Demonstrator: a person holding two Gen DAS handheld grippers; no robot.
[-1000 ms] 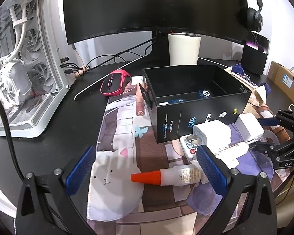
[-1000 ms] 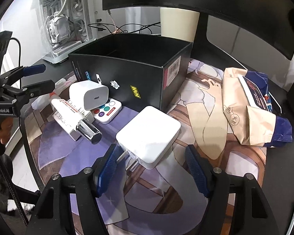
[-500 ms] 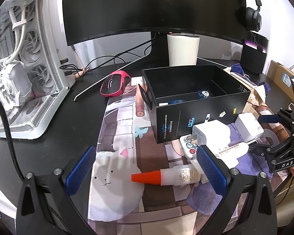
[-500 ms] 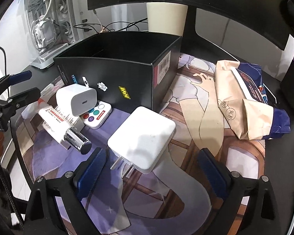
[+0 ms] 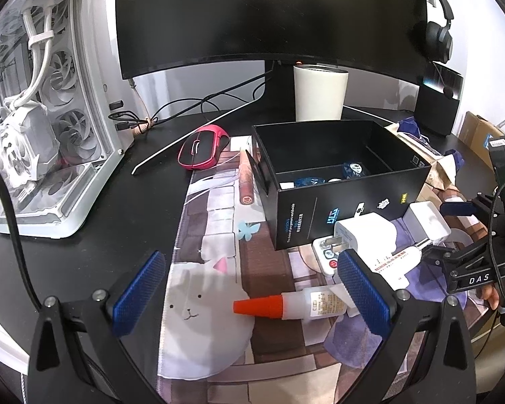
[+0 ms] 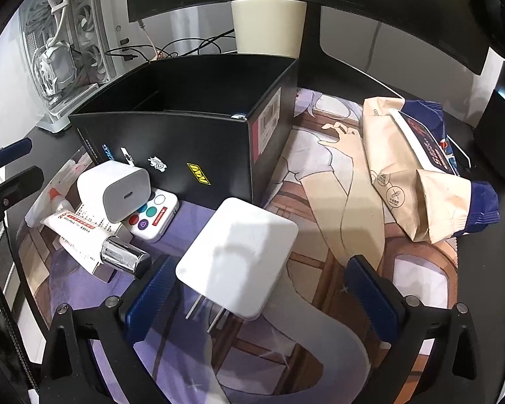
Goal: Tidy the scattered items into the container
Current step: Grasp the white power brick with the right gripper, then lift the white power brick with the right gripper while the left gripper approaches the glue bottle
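A: Where does the box [image 5: 346,198] sit?

B: On the desk mat [image 5: 219,245], in front of the monitor [image 5: 269,13] and the cylinder [image 5: 320,92]. The mouse [image 5: 202,146] lies to its left, the PC case [image 5: 47,107] further left.

A: And before the box?

B: The small charger [image 6: 114,190] rests partly on the button remote [image 6: 155,217], close against the box's front wall. The tube [image 6: 94,239] lies just beside them; the glue bottle [image 5: 296,304] lies nearer the mat's front edge. The flat charger [image 6: 239,257] lies to their right, by the box's corner.

A: Further right?

B: The paper bag [image 6: 417,175], on the mat, well apart from the box.
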